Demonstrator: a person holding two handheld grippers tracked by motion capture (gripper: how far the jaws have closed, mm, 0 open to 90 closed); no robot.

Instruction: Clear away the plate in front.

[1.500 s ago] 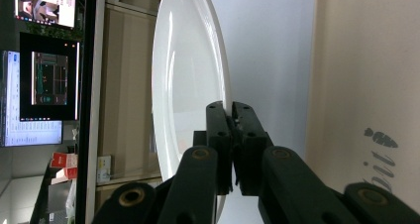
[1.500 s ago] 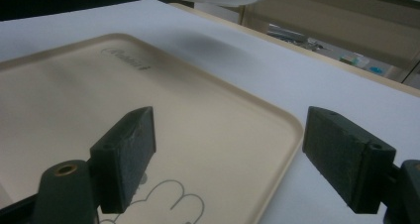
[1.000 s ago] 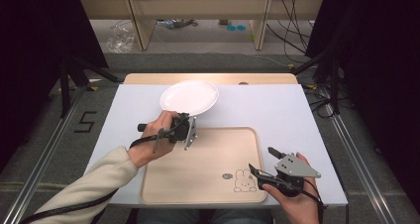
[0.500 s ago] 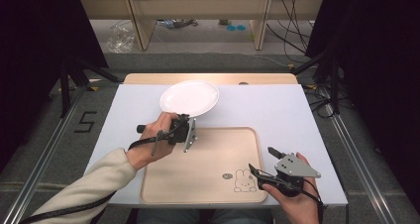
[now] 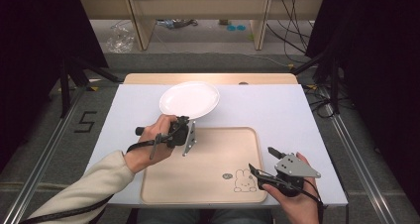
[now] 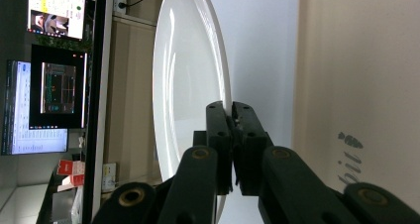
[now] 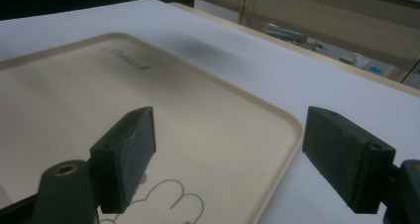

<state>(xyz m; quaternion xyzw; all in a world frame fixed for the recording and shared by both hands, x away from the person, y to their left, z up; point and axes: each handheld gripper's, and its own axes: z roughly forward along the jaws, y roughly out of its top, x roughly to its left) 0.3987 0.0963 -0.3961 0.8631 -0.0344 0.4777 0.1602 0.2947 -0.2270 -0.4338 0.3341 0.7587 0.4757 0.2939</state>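
The left gripper (image 5: 181,131) is clamping the near rim of a round white glossy plate (image 5: 189,99); in the left gripper view its two black jaws are pressing together on the plate's thin edge (image 6: 225,92), with the gripper (image 6: 231,116) rolled so the plate appears on edge. In the high view the plate is extending forward from the jaws, away from the person, over a white rectangular table surface (image 5: 277,110). It is casting a shadow on the table in the right gripper view, so it appears lifted, though the height cannot be judged.

A flat beige rectangular tray with rounded corners (image 5: 208,184) is lying just below and to the right of the left gripper. A small rabbit line drawing (image 5: 242,179) is printed on the tray, just beside the right gripper's jaws.

The right gripper (image 5: 262,162) is resting at the tray's near right corner, held in the person's right hand (image 5: 292,201). Its jaws are standing wide apart with nothing between them; the tray corner (image 7: 277,130) is showing through the gap (image 7: 230,152).
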